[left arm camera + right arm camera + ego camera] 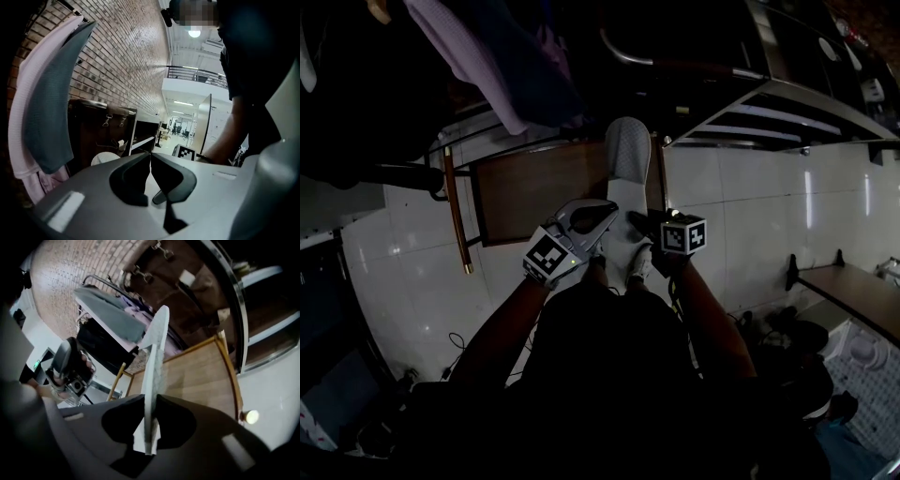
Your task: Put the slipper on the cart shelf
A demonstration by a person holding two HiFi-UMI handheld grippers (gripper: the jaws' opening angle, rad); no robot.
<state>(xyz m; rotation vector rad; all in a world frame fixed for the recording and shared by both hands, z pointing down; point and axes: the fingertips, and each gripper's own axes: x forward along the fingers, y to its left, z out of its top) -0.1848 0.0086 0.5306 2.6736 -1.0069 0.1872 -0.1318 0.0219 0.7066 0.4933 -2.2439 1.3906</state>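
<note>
floor: pale tile floor (750,206), takes up most of the head view around the cart.
brick wall: brick wall (126,51) fills the 10-to-12 o'clock part of my left gripper view; it also shows at 10 o'clock in my right gripper view (56,282).
cart shelf: wood-brown cart shelf (534,192), flat, at 11 o'clock from my hands in the head view. In my right gripper view it sits behind the slipper, running out to 3 o'clock (201,376).
frame rail: gold-toned frame rail (456,206) along the shelf's 9 o'clock side; another length edges the shelf at 3 o'clock (229,366).
clothes: hanging clothes (478,56) at 11 o'clock above the shelf, grey over pink, close at 9 o'clock in my left gripper view (51,103).
slipper: white slipper (626,173), long axis toward 12 o'clock, in my right gripper's grip rather than lying on the shelf. It overlaps the shelf's 3 o'clock edge. Seen edge-on in my right gripper view (154,357); can't tell if its far end touches the shelf.
right gripper: my right gripper (636,225) is clamped on the slipper's near end, with the jaws nearly together and the thin sole pinched between them (151,397).
left gripper: my left gripper (612,209) is just beside the slipper at 9 o'clock; its jaws are closed tip to tip with nothing between them (150,154).
</note>
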